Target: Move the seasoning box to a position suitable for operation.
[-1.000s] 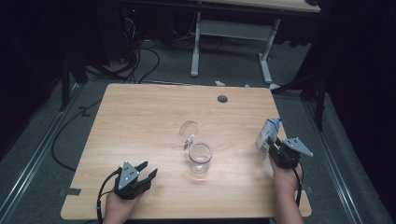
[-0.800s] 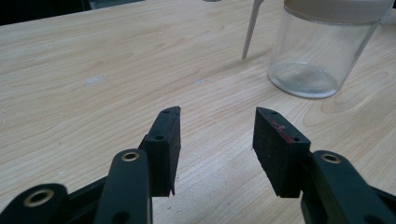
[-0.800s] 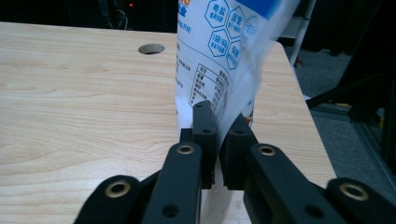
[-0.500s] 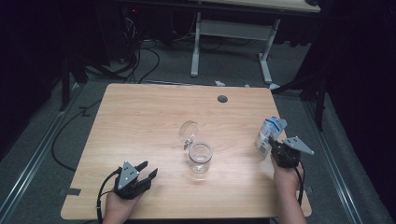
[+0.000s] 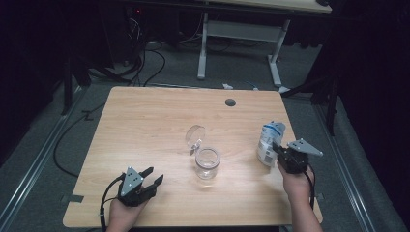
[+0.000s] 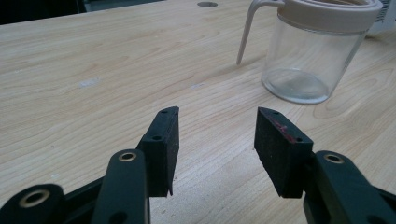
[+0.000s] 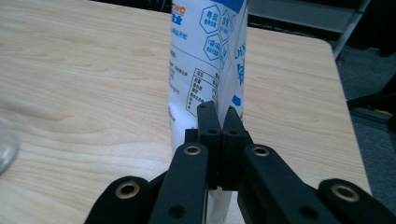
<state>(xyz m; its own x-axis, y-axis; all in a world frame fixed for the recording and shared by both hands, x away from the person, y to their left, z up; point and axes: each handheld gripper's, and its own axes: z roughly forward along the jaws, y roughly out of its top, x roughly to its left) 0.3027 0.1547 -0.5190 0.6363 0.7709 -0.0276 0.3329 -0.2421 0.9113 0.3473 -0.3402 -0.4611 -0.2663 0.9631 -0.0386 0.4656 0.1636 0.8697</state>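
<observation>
Right gripper [image 7: 219,122] is clamped hard on the bag's [image 7: 210,51] edge, bag upright near the table's [image 5: 145,121] right side — thin pinch, so it could slip or tear on lifting. Left gripper [image 6: 217,140] sits open, holding nothing, the jar [image 6: 315,51] just ahead.

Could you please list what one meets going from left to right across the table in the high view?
Left gripper → open glass jar with its lid hinged back → white and blue bag → right gripper, shut on the bag's edge.
</observation>
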